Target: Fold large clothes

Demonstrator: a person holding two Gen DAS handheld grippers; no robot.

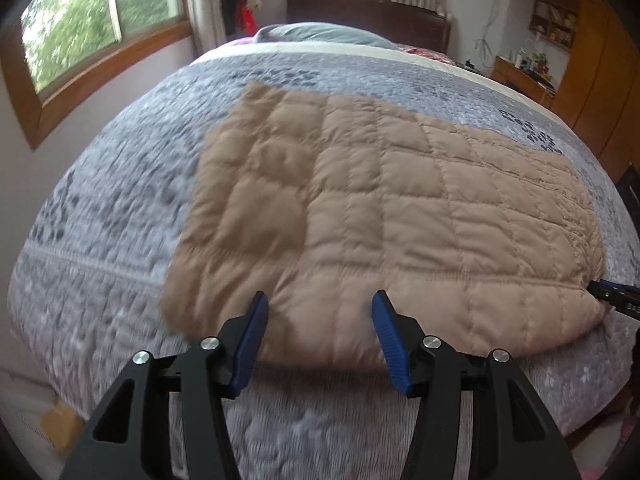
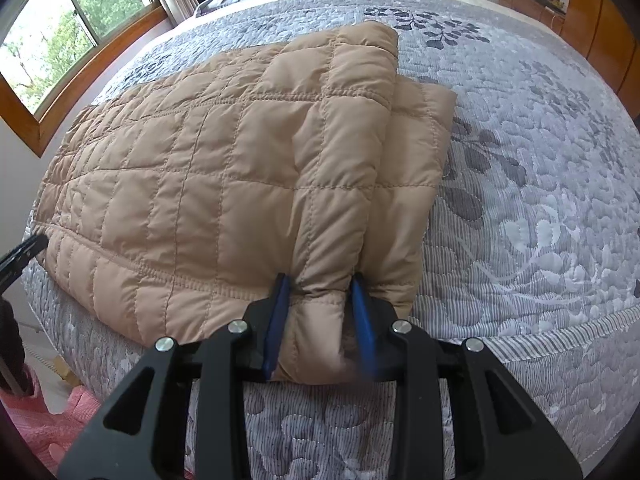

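Across the grey quilted bed (image 1: 120,208) lies our tan padded coat (image 1: 380,208), its 5 o'clock corner pinched by our right claw (image 2: 320,312) ready to fold, while our left claw (image 1: 318,320) hangs spread at its near hem.

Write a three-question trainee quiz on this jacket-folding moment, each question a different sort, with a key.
1. True or false: the left gripper is clamped on the tan quilted jacket.
2. Multiple choice: the right gripper holds A) a pillow, B) the near edge of the jacket, C) nothing.
3. Fill in: the jacket lies on a grey quilted ______ with a leaf pattern.

Key: 1 false, its jaws stand wide apart above the near hem; 2 B; 3 bedspread.
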